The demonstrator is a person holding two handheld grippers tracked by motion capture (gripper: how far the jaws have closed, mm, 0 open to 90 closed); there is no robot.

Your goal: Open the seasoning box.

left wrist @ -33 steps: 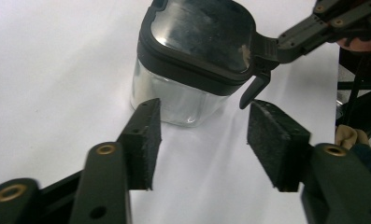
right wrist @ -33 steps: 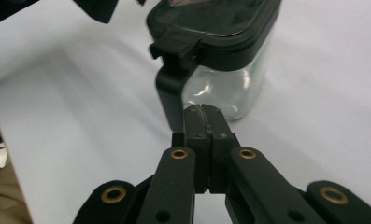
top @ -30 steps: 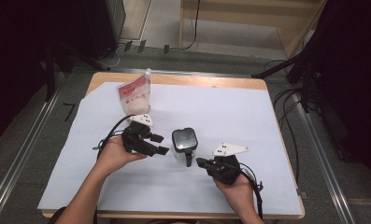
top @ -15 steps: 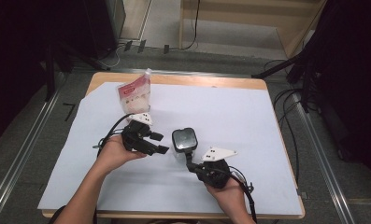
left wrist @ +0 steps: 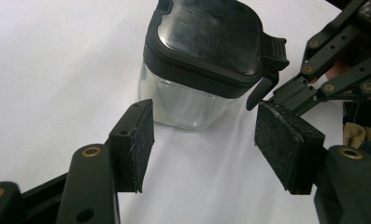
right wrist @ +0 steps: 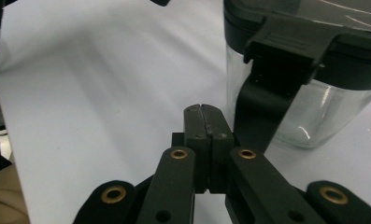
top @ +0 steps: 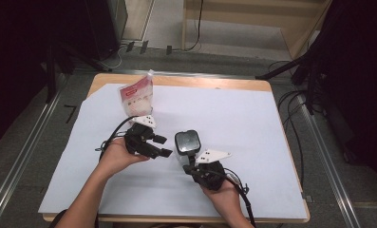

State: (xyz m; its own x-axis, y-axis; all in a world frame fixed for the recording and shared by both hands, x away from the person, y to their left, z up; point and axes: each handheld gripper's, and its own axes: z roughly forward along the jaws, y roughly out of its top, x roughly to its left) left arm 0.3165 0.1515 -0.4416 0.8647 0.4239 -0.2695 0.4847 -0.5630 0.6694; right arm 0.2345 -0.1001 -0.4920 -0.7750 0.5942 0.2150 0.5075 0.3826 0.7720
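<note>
We see a clear jar [top: 186, 145] with a black lid standing upright mid-table on the white sheet [top: 252, 123], between our two grippers. The left gripper [top: 161, 146] sits just beside it with fingers spread wide; the right gripper [top: 188, 166] has its fingers pressed together, tips at the lid's latch [right wrist: 276, 70]

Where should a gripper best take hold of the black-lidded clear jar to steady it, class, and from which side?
Grip the jar across its clear flat walls, below the black lid. The open left gripper already faces it level from the side away from the latch; that probably suits, since the shut right gripper sits at the latch.
</note>
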